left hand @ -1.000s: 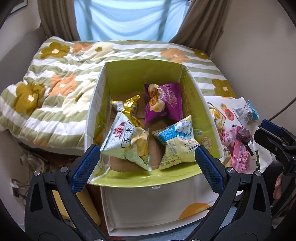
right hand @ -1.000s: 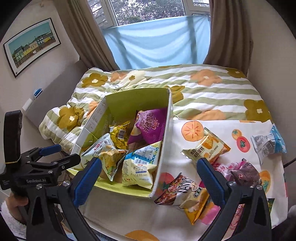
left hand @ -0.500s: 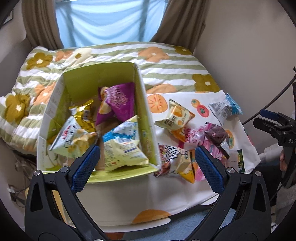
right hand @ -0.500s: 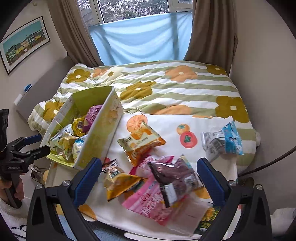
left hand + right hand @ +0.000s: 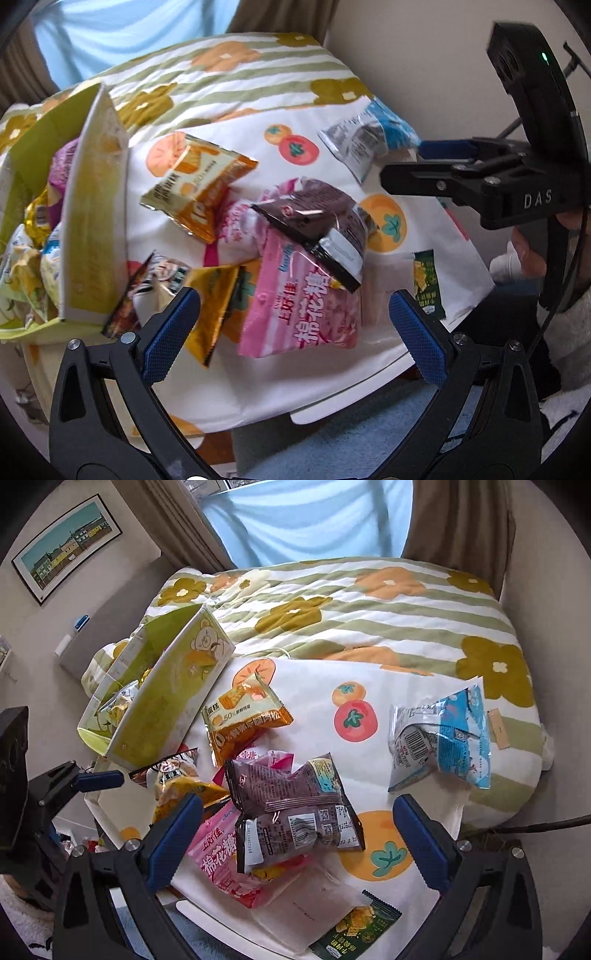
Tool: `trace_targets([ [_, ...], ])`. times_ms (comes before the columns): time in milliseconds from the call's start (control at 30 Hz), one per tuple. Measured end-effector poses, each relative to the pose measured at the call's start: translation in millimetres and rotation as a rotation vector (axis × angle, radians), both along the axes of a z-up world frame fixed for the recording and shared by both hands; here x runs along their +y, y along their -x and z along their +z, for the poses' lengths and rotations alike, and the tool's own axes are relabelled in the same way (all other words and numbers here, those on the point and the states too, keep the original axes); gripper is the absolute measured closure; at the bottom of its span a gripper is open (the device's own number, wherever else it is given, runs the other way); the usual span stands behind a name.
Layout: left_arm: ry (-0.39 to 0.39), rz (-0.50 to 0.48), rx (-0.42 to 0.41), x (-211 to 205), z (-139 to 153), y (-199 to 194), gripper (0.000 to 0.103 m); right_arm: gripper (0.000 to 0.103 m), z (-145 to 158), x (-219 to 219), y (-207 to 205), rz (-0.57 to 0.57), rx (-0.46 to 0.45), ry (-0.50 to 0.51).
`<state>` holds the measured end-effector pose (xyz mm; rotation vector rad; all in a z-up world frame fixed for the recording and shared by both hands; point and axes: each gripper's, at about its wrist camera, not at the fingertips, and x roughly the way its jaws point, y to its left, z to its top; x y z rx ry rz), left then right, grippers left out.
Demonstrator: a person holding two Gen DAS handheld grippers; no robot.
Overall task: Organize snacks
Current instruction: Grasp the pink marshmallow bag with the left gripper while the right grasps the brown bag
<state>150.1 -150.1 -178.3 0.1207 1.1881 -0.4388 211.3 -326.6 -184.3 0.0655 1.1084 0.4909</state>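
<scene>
Item: loose snacks on the fruit-print cloth (image 5: pixel 369 686), beside the green box (image 5: pixel 162 701). We hold left tool (image 5: pixel 295 325) and right tool (image 5: pixel 297 834) wide open, empty. Risk: overlapping brown packet (image 5: pixel 291 812) and pink marshmallow bag (image 5: pixel 306 295) may lift together.

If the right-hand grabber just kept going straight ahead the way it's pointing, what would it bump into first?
Most likely the dark brown snack packet, which lies on top of the pink marshmallow bag, right between the open fingers of the right gripper. Depth is hard to judge through this lens, so that is a best guess.
</scene>
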Motion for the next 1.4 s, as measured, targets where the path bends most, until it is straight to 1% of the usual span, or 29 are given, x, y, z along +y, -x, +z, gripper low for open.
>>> trace_targets([
  [100, -0.027, -0.019, 0.046, -19.2, -24.2, 3.4, 0.001, 0.001, -24.3, 1.3, -4.5, 0.051, 0.056, -0.024],
  [200, -0.041, -0.02, 0.068, -27.0, -41.2, 2.3, 0.001, 0.001, -44.9, 3.0, -8.4, 0.076, 0.098, -0.054],
  [300, -0.053, -0.022, 0.091, -30.7, -59.2, -2.9, 0.001, 0.001, -63.4, 4.3, -14.7, 0.09, 0.126, -0.069],
  [367, -0.077, -0.031, 0.107, -34.4, -71.4, -8.1, 0.001, 0.001, -75.8, 5.3, -20.1, 0.094, 0.149, -0.077],
  [500, -0.099, -0.053, 0.134, -41.0, -91.9, -16.0, 0.001, 0.0, -94.6, 3.7, -29.8, 0.101, 0.191, -0.124],
  [567, -0.095, -0.058, 0.142, -43.1, -97.9, -17.7, 0.001, 0.0, -102.3, 3.4, -33.2, 0.115, 0.215, -0.168],
  [667, -0.099, -0.073, 0.147, -45.8, -103.6, -20.4, 0.001, 0.0, -110.3, 4.5, -36.1, 0.127, 0.249, -0.205],
  [833, -0.075, -0.087, 0.16, -46.5, -108.3, -23.8, 0.002, 0.0, -111.5, 6.0, -38.0, 0.14, 0.246, -0.226],
  [900, -0.059, -0.1, 0.168, -46.4, -109.7, -25.3, 0.011, 0.0, -112.7, 5.8, -37.8, 0.144, 0.249, -0.227],
  [1100, -0.03, -0.114, 0.186, -47.0, -110.3, -25.4, 0.027, 0.001, -117.5, 9.1, -37.2, 0.14, 0.255, -0.247],
  [1167, -0.018, -0.108, 0.19, -44.3, -109.3, -25.5, 0.029, 0.005, -117.5, 10.0, -36.6, 0.136, 0.252, -0.255],
  [1200, -0.014, -0.104, 0.191, -43.2, -108.4, -25.4, 0.031, 0.009, -117.4, 8.5, -35.8, 0.133, 0.25, -0.257],
  [1233, -0.01, -0.101, 0.19, -41.8, -107.2, -25.4, 0.033, 0.016, -117.0, 6.9, -34.8, 0.129, 0.247, -0.257],
  [1300, -0.008, -0.102, 0.187, -40.7, -104.8, -25.1, 0.036, 0.023, -116.2, 2.1, -32.8, 0.118, 0.243, -0.264],
  [1400, -0.015, -0.112, 0.18, -39.2, -100.9, -22.9, 0.037, 0.029, -114.3, -1.9, -29.8, 0.103, 0.238, -0.28],
])
